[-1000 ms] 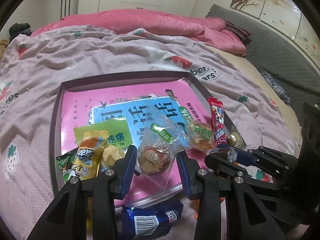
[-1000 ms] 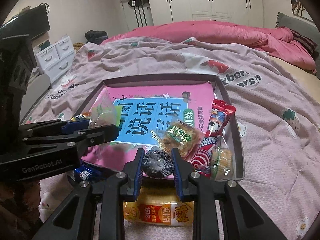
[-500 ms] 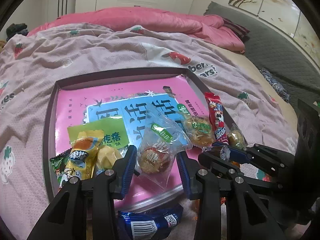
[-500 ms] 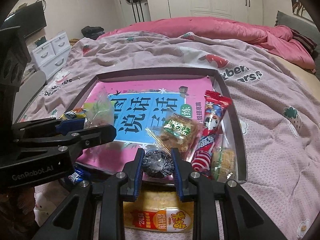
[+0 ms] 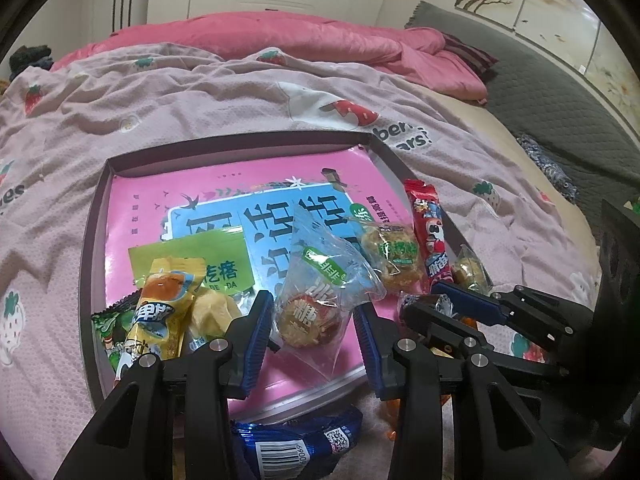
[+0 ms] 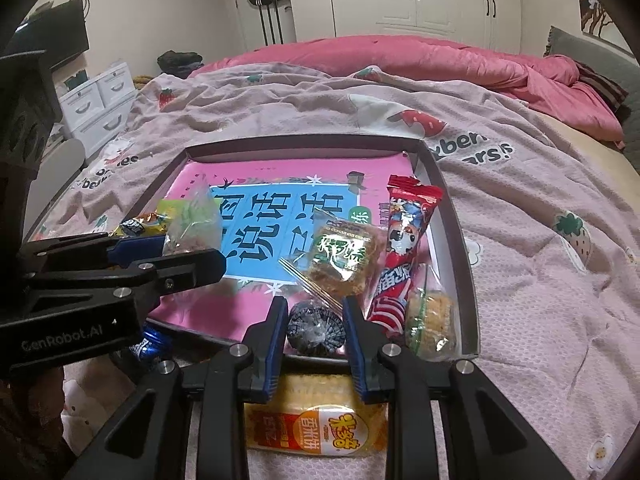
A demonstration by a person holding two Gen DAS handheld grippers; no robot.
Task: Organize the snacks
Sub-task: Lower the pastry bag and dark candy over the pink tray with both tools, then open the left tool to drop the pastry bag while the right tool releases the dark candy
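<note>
A shallow dark tray (image 5: 96, 216) with a pink and blue book in it lies on the bed. My left gripper (image 5: 312, 320) is shut on a clear bag with a round brown snack (image 5: 310, 318), held over the tray's near edge. My right gripper (image 6: 315, 322) is shut on a small dark round wrapped snack (image 6: 316, 330), also over the tray's (image 6: 460, 232) near edge. Each gripper shows in the other's view, the left one (image 6: 120, 264) and the right one (image 5: 460, 312). Several snacks lie in the tray: a yellow packet (image 5: 164, 312), a green packet (image 5: 192, 256), a red stick packet (image 6: 404, 256), a rice cracker (image 6: 344, 260).
A blue wrapped snack (image 5: 296, 444) and a yellow cracker packet (image 6: 316, 424) lie on the blanket in front of the tray. An orange wrapper (image 5: 390, 416) shows beside them. A pink quilt (image 6: 400, 60) lies at the back. White drawers (image 6: 100, 104) stand at the left.
Both grippers have crept forward over the tray's near edge with their snacks still held. The tray looks slightly closer in both views.
</note>
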